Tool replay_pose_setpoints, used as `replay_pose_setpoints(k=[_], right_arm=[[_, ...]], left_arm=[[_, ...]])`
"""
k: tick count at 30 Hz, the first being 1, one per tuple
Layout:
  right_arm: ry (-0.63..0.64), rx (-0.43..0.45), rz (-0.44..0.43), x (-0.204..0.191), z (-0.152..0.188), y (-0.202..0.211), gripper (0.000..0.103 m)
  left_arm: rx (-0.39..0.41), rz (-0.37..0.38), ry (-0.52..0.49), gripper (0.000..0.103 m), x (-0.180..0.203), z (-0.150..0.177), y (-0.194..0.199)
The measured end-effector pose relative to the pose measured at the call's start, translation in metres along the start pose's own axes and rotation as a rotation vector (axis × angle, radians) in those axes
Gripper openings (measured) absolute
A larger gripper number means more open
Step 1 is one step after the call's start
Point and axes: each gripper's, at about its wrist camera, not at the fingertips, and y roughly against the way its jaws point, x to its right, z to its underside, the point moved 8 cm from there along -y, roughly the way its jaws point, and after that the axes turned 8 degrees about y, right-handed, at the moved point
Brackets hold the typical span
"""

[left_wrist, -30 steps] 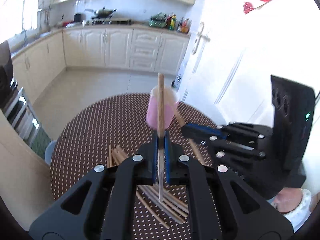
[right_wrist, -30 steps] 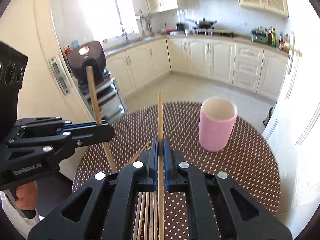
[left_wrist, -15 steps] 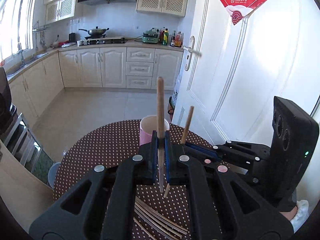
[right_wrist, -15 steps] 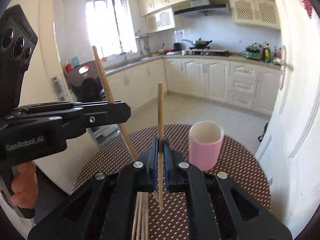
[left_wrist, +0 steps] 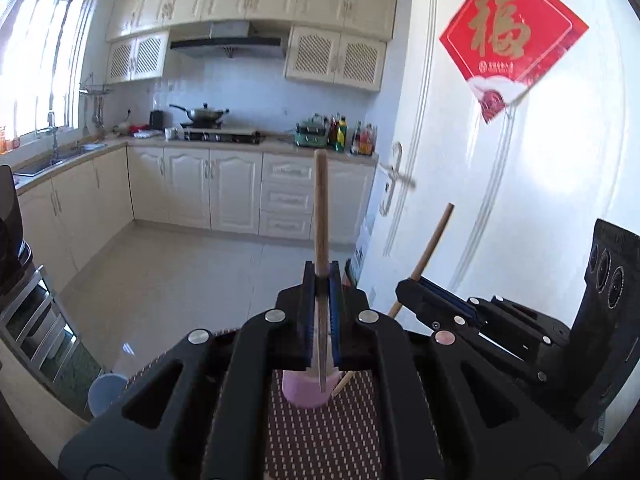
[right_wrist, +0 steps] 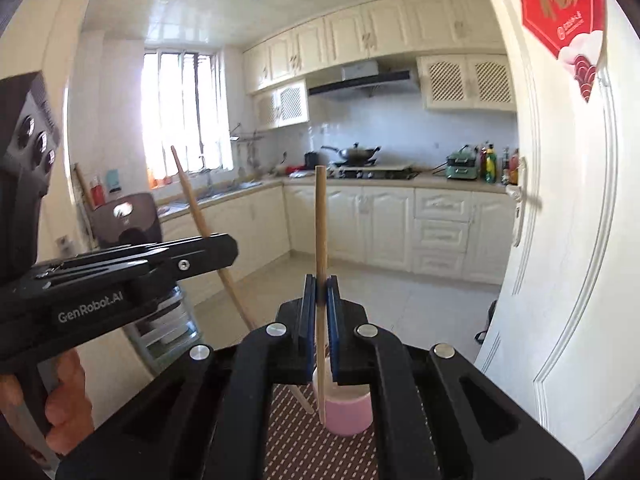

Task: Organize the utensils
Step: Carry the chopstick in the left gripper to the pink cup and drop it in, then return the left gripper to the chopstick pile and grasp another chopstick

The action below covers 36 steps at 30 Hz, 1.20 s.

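My left gripper (left_wrist: 321,276) is shut on a wooden chopstick (left_wrist: 320,208) that stands nearly upright, its lower tip hanging in front of the pink cup (left_wrist: 306,394). My right gripper (right_wrist: 319,284) is shut on a second upright chopstick (right_wrist: 320,220), whose lower tip hangs just in front of the pink cup (right_wrist: 347,414). Each gripper shows in the other's view: the right gripper (left_wrist: 412,280) with its slanted chopstick (left_wrist: 434,240), the left gripper (right_wrist: 224,246) with its slanted chopstick (right_wrist: 192,200). Both are raised above the brown dotted tabletop (left_wrist: 320,440).
A white door (left_wrist: 480,200) with a red paper sign (left_wrist: 512,36) stands close on the right. A person's hand (right_wrist: 66,408) grips the left handle. A metal rack (left_wrist: 36,332) and a pale blue bin (left_wrist: 106,394) sit left of the table; kitchen cabinets lie beyond.
Both grippers have risen and tilted up with their chopsticks. The loose chopsticks on the table have dropped out of view, and the pink cup now sits low behind the fingers.
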Motion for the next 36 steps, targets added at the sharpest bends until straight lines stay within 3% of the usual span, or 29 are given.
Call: replay_pose_setpoints(k=[6,15,29,31,34,36], right_arm=[[-0.048,0.058,0.071,0.027,0.007,-0.016,0.004],[-0.067,-0.044,0.04,0.026,0.05,-0.049,0.004],[-0.078,-0.136,0.03,0.018,0.076,-0.063,0.004],[-0.083,-0.151,0.034,0.019,0.079,-0.066,0.004],[-0.086,-0.163,0.04,0.019,0.083,-0.065,0.005],[-0.11,-0.168,0.03,0.02,0.084,-0.063,0.007]], left_arm=[[0.06,-0.008,0.023,0.006,-0.01,-0.002,-0.027],[-0.039,-0.049,0.018,0.007,-0.024,0.038,-0.076],[-0.117,-0.093,-0.022,0.008,-0.033,0.074,-0.094],[-0.129,-0.094,-0.018,0.018,-0.034,0.076,-0.094],[-0.114,-0.115,-0.026,0.062,-0.036,0.076,-0.09],[-0.104,-0.112,-0.041,0.062,-0.034,0.075,-0.086]])
